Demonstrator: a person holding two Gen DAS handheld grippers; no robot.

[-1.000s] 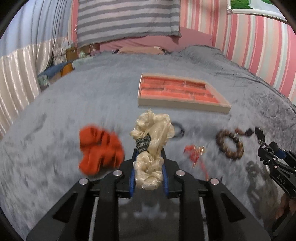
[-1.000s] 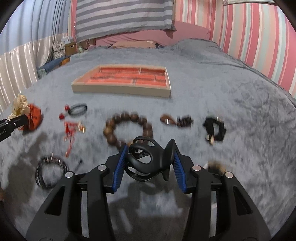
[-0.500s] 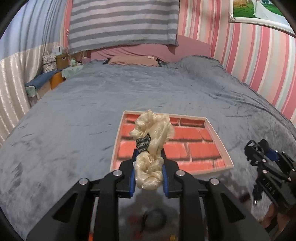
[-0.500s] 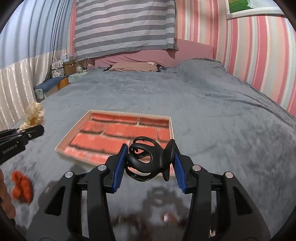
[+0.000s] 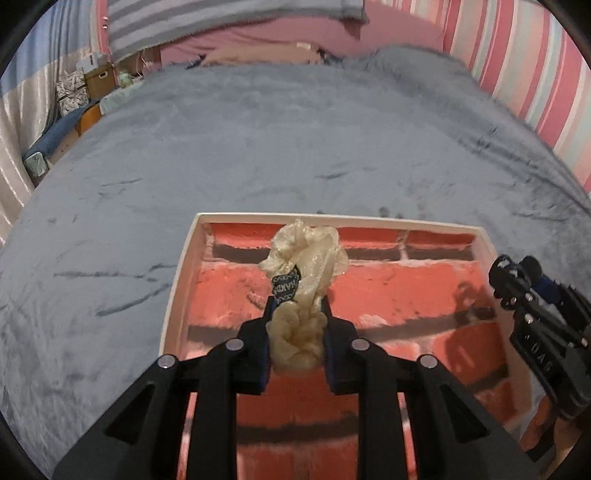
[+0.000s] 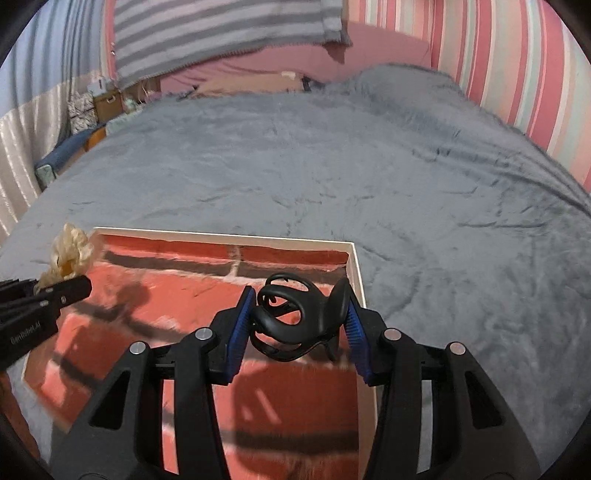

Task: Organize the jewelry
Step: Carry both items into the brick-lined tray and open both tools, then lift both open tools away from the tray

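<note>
My left gripper point(image 5: 295, 314) is shut on a cream satin scrunchie point(image 5: 306, 266) with a dark label and holds it above the left-middle compartments of the jewelry tray point(image 5: 184, 258), which has a white rim and red velvet lining. My right gripper point(image 6: 299, 306) is shut on a black plastic hair claw clip point(image 6: 295, 317) and holds it above the tray's right side point(image 6: 354, 266). In the left wrist view the right gripper point(image 5: 517, 280) shows at the right edge. In the right wrist view the left gripper point(image 6: 55, 288) with the scrunchie point(image 6: 70, 247) shows at the left edge.
The tray lies on a grey plush bedspread point(image 5: 295, 129). A striped grey blanket point(image 6: 221, 33) and pink pillows lie at the head of the bed. Pink striped walls point(image 6: 517, 55) stand to the right; boxes and clutter point(image 5: 92, 77) lie off the bed's left side.
Both grippers moved forward from the loose jewelry to over the tray, still holding the scrunchie and the claw clip. The other jewelry pieces dropped out of view.
</note>
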